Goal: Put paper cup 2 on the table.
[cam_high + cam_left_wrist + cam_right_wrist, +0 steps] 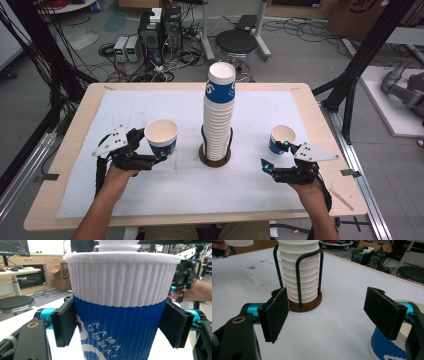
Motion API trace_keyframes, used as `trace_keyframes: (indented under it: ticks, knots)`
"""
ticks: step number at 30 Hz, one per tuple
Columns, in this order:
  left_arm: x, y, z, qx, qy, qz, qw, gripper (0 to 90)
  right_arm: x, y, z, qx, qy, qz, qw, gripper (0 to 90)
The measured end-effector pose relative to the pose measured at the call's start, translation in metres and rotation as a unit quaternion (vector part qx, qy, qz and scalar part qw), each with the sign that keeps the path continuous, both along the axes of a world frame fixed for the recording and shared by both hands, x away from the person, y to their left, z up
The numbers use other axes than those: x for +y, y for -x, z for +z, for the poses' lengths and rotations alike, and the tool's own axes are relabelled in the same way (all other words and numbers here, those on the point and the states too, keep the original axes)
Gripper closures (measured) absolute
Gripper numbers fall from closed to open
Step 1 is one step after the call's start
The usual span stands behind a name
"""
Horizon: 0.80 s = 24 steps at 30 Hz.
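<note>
White mat on the table (75, 200), lab clutter behind. My left gripper (117, 322) is clamped on a blue-and-white cup (162, 136), held left of the cup stack (218, 115) mid-table. Right gripper (279, 155) jaws apart, a second cup (280, 139) just beside it near the right edge. Next, probably: seat my cup on the stack, rim aligned.

A: so what are the arms doing? Both forearms come up from the near edge, left hand (116, 176) well out to the left, right hand (311, 190) out to the right, well apart.

B: yeah. Left gripper (159, 149) lies about level, pointing in toward the middle, pads (65, 322) pressed on both sides of a cup (120, 305) and lifting it clear of the table.

A: and the right gripper (274, 155)?

B: low, angled inward, jaws spread wide with nothing between them.
</note>
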State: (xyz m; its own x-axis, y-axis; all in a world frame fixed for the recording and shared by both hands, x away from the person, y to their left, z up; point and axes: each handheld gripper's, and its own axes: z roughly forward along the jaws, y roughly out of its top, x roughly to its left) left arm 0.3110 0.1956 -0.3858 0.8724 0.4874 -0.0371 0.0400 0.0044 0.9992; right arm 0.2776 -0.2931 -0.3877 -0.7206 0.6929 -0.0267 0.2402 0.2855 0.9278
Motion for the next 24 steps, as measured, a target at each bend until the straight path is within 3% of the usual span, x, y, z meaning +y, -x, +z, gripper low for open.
trace_keyframes:
  ticks: [6,9,16,24]
  knots:
    - [0.002,-0.014,-0.007,0.014,0.005,0.022,0.9996,23.5,0.001,0.001,-0.003,0.005,0.001,0.003,1.0000,20.5]
    - [-0.001,-0.020,-0.011,0.012,0.010,0.037,0.9992,23.5,0.003,0.001,-0.003,0.006,0.001,0.005,1.0000,20.5]
    - [0.001,-0.039,-0.024,0.025,0.021,0.080,0.9962,23.5,0.007,0.000,-0.003,0.006,0.001,0.009,0.9999,20.5]
    - [0.001,-0.049,-0.027,0.023,0.029,0.101,0.9942,23.5,0.007,0.000,-0.003,0.006,0.000,0.010,0.9999,20.5]
